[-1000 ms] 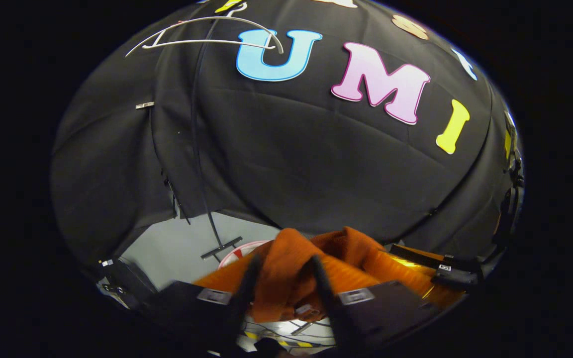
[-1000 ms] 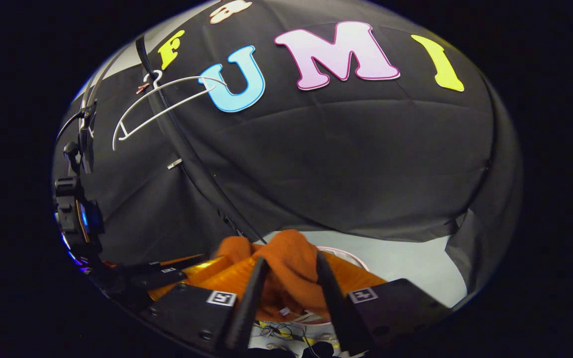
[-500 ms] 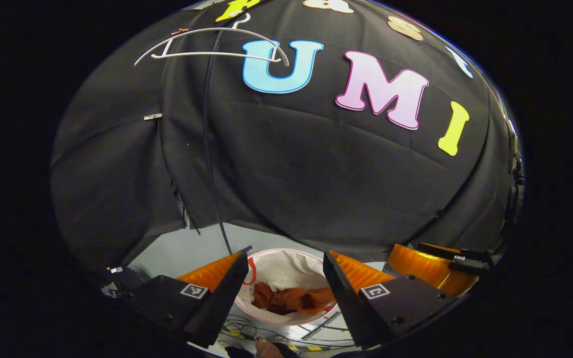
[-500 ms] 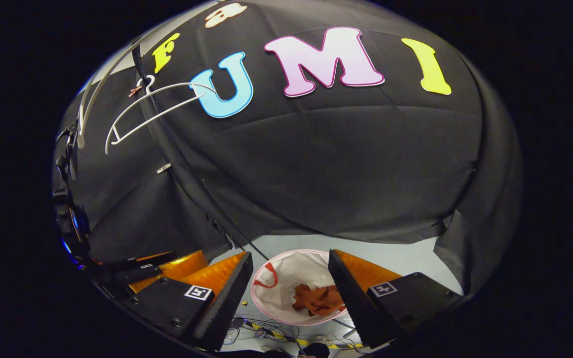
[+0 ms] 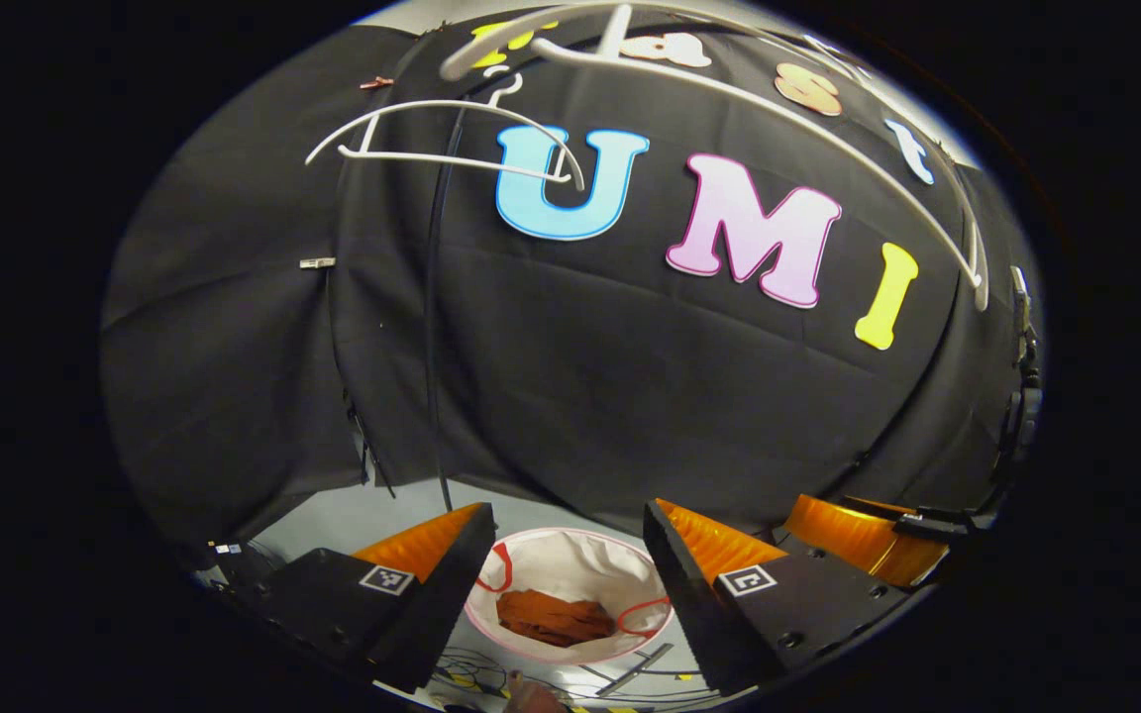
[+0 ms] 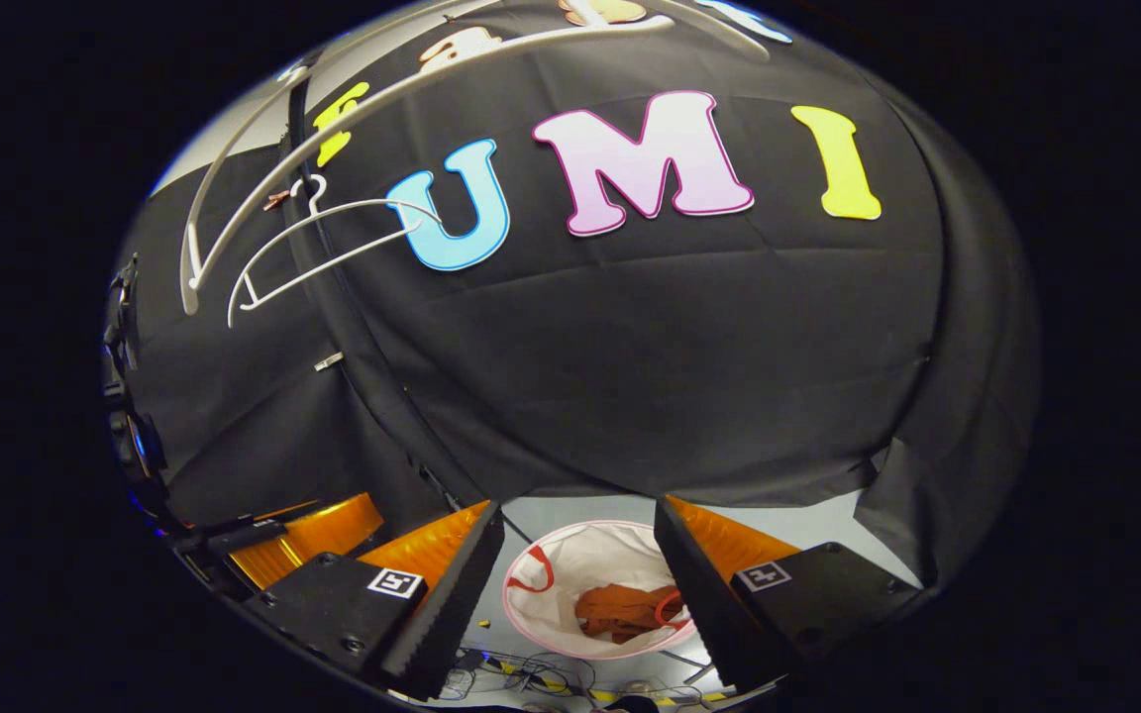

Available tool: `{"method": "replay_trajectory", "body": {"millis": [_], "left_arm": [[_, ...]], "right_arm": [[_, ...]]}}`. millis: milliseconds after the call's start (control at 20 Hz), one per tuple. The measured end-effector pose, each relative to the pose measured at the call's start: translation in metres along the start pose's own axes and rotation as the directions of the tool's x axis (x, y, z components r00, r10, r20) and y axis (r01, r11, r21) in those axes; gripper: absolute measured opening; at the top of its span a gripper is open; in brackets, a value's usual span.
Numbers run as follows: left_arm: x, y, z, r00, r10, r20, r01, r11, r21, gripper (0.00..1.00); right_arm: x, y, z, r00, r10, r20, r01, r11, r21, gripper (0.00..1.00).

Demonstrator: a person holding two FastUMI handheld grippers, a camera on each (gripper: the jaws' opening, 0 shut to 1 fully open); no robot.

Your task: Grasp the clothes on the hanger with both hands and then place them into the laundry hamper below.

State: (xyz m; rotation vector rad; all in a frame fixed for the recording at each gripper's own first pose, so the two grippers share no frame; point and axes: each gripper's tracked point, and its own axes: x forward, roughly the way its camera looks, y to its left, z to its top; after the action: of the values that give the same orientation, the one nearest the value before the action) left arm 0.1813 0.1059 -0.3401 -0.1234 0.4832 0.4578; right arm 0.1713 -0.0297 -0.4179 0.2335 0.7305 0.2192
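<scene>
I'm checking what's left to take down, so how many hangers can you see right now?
2. A small white hanger hangs bare against the booth wall at upper left. A larger white hanger, also bare, arcs across the top, nearer the cameras. Others may be hidden.

The right tool (image 6: 578, 594) has its fingers spread wide with nothing between them. Below and ahead, seen in the gap, the white laundry hamper (image 6: 570, 555) stands on the floor with the orange clothes (image 6: 620, 609) crumpled inside. Up and to the tool's left, two bare white hangers (image 6: 318, 253) hang against the black cloth.
</scene>
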Motion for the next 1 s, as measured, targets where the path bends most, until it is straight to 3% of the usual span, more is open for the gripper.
{"method": "replay_trajectory", "body": {"millis": [200, 450, 700, 850, 900, 950, 1000], "left_arm": [[-0.037, 0.009, 0.034, 0.995, -0.045, 0.094, 0.046, 0.999, -0.004, 0.95], [-0.102, 0.025, 0.088, 0.963, -0.133, 0.233, 0.129, 0.991, 0.033, 0.95], [-0.178, 0.036, 0.16, 0.872, -0.262, 0.413, 0.247, 0.965, 0.09, 0.95], [-0.22, 0.04, 0.198, 0.807, -0.321, 0.495, 0.286, 0.947, 0.147, 0.95], [-0.232, 0.042, 0.204, 0.789, -0.338, 0.513, 0.298, 0.941, 0.161, 0.95], [-0.242, 0.041, 0.209, 0.772, -0.355, 0.527, 0.312, 0.934, 0.173, 0.95], [-0.255, 0.039, 0.213, 0.754, -0.373, 0.541, 0.328, 0.927, 0.183, 0.92]], "right_arm": [[-0.039, 0.019, 0.03, 0.992, -0.025, 0.12, 0.025, 1.0, 0.009, 0.99], [-0.105, 0.063, 0.07, 0.955, -0.038, 0.294, 0.04, 0.999, -0.001, 1.0], [-0.174, 0.114, 0.118, 0.875, -0.035, 0.482, 0.082, 0.994, -0.077, 0.98], [-0.218, 0.143, 0.151, 0.8, -0.03, 0.6, 0.127, 0.985, -0.12, 0.98], [-0.233, 0.151, 0.157, 0.778, -0.031, 0.627, 0.143, 0.981, -0.129, 0.92], [-0.246, 0.155, 0.161, 0.755, -0.034, 0.654, 0.166, 0.976, -0.141, 1.0], [-0.26, 0.16, 0.167, 0.728, -0.035, 0.685, 0.194, 0.969, -0.156, 0.97]]}}
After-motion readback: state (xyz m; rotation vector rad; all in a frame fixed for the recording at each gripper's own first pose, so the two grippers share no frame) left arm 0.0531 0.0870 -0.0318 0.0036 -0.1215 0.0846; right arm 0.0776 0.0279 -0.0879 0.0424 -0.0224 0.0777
